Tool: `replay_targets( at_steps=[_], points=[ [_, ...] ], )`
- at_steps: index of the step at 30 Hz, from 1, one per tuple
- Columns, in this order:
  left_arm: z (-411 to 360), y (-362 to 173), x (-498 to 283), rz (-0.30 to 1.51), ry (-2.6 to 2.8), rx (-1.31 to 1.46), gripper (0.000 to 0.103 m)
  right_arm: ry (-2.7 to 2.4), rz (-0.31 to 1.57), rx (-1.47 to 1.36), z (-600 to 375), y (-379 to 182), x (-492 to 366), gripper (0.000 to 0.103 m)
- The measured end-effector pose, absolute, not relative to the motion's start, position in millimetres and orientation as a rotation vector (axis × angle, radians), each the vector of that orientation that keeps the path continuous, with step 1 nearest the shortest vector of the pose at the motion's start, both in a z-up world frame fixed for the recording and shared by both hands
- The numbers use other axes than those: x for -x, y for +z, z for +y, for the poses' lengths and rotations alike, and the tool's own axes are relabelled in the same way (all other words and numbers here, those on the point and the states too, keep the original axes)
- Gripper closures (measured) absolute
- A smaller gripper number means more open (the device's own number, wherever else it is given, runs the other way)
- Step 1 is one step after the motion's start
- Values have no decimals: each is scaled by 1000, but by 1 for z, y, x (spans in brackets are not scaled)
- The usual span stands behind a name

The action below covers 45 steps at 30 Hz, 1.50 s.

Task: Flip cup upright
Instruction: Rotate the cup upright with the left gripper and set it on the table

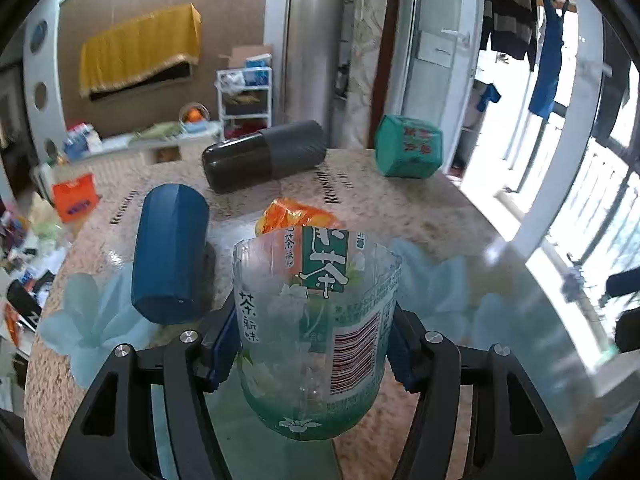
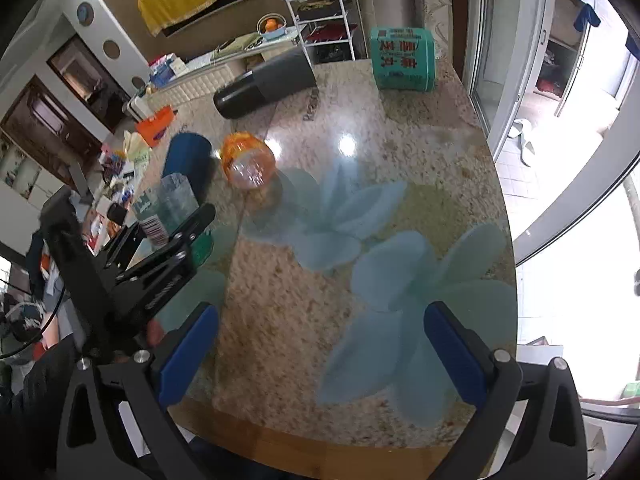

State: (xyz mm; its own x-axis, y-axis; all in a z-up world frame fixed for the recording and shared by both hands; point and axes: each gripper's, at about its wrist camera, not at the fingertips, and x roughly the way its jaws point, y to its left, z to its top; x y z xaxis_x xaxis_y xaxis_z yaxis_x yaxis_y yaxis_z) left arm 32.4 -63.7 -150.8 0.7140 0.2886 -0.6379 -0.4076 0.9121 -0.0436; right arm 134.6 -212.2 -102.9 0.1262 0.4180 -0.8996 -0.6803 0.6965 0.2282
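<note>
My left gripper (image 1: 314,346) is shut on a clear plastic cup (image 1: 316,332) cut from a green-labelled tea bottle. The cup stands open end up, above the table. In the right wrist view the same cup (image 2: 172,204) shows at the left, held by the left gripper (image 2: 176,236). My right gripper (image 2: 320,356) is open and empty above the near edge of the table. An orange plastic cup (image 2: 248,160) lies on its side mid-table; it also shows behind the held cup in the left wrist view (image 1: 296,216).
On the round marble-patterned table (image 2: 360,128) a blue cylinder cup (image 1: 170,252) and a dark grey flask (image 1: 264,156) lie on their sides. A teal box (image 1: 408,146) stands at the far edge. A cluttered area lies left of the table.
</note>
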Motion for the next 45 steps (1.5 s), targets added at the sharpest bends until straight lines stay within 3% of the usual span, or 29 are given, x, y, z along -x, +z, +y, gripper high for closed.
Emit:
replay_targets(
  at_steps=[20, 23, 25, 27, 34, 45],
  points=[
    [-91, -191, -41, 766, 375, 134, 36, 840, 1246, 341, -215, -116, -128, 0],
    [-91, -194, -42, 791, 348, 126, 30, 835, 1259, 343, -214, -117, -129, 0],
    [-90, -194, -41, 793, 328, 147, 19, 837, 1256, 344, -214, -117, -128, 0],
    [-87, -195, -41, 813, 332, 165, 0, 844, 1261, 344, -212, -117, -127, 0],
    [-86, -178, -36, 841, 291, 185, 0, 822, 1254, 329, -212, -116, -126, 0],
    [-79, -107, -15, 880, 300, 103, 0, 730, 1144, 323, -207, -97, -119, 0]
  ],
)
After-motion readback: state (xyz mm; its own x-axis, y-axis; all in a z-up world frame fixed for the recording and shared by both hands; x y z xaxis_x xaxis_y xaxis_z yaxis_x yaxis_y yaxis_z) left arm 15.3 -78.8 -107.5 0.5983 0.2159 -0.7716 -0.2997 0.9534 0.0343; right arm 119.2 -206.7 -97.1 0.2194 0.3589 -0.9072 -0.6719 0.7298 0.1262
